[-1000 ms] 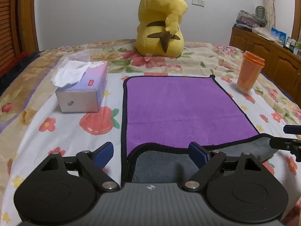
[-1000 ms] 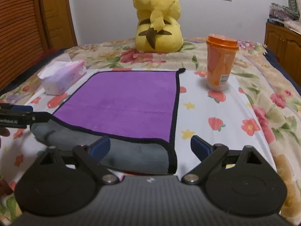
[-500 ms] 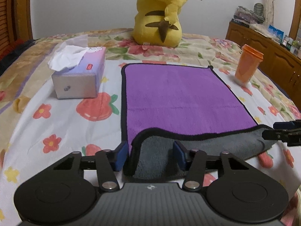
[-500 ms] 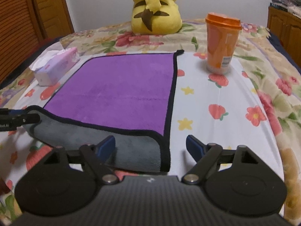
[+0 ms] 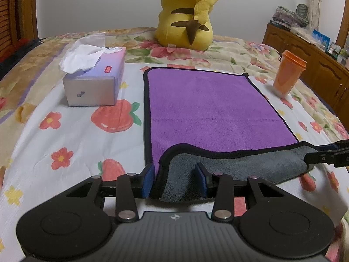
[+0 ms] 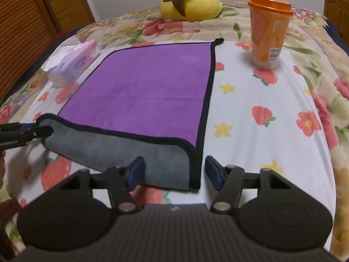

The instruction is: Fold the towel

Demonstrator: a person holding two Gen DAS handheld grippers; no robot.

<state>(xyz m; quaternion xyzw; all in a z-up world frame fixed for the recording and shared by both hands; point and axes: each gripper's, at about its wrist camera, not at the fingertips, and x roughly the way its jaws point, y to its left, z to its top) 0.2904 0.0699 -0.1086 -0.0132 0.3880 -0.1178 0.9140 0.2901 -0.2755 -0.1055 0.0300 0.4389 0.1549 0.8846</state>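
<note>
Towel [image 5: 207, 111], first fold: left gripper [image 5: 174, 180] and right gripper [image 6: 174, 172] part-open astride turned-up near corners, unclamped; next, pinch and carry forward.

Plush toy [image 5: 187, 15]: head cropped by the upper frame edge. Dresser [image 5: 305, 63]: clutter on top too small to identify.

No readable text from here.
I see a red label on the tissue box [image 5: 107, 69] and a barcode on the orange cup [image 6: 274, 54], both illegible.
</note>
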